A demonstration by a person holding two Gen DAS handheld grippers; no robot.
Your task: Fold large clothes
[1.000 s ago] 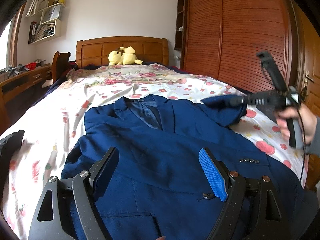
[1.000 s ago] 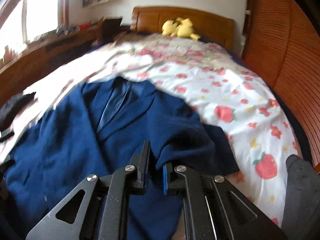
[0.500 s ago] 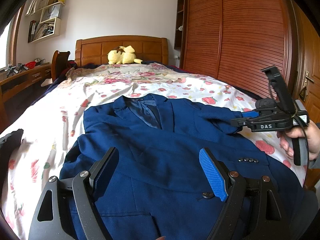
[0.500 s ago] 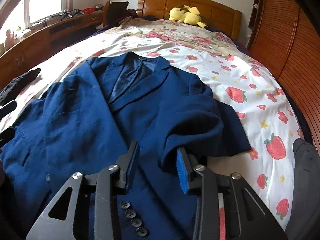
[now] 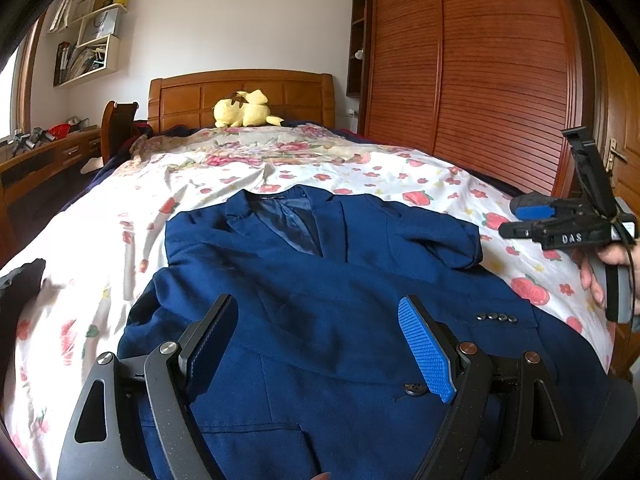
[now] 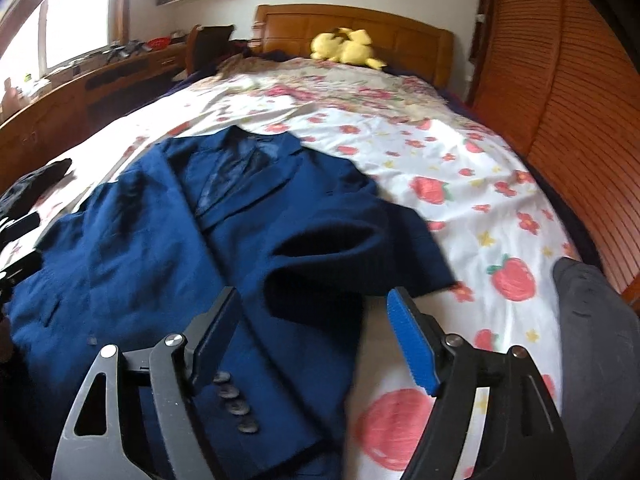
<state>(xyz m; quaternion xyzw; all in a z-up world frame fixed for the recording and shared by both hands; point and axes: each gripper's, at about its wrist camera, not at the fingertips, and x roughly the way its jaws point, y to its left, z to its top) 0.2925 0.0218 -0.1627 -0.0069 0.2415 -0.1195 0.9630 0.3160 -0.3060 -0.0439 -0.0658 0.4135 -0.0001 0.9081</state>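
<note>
A navy blue suit jacket (image 5: pixel 304 280) lies front up on the flowered bedsheet (image 5: pixel 160 184), collar toward the headboard. It also shows in the right wrist view (image 6: pixel 168 232). Its right sleeve (image 6: pixel 352 248) is folded in over the chest, cuff buttons (image 6: pixel 234 400) near me. My left gripper (image 5: pixel 324 344) is open and empty, hovering over the jacket's lower front. My right gripper (image 6: pixel 312 340) is open and empty, just above the sleeve's near edge. It also shows at the right of the left wrist view (image 5: pixel 520 220), held clear of the cloth.
A yellow plush toy (image 5: pixel 244 110) sits by the wooden headboard (image 5: pixel 240 96). A slatted wardrobe (image 5: pixel 480 72) runs along the bed's right side. A dark garment (image 5: pixel 18 292) lies at the bed's left edge. A wooden desk (image 6: pixel 80 80) stands left.
My right gripper opened and let go of the sleeve, which now lies folded over the chest. It then drew back to the right. My left gripper stayed put.
</note>
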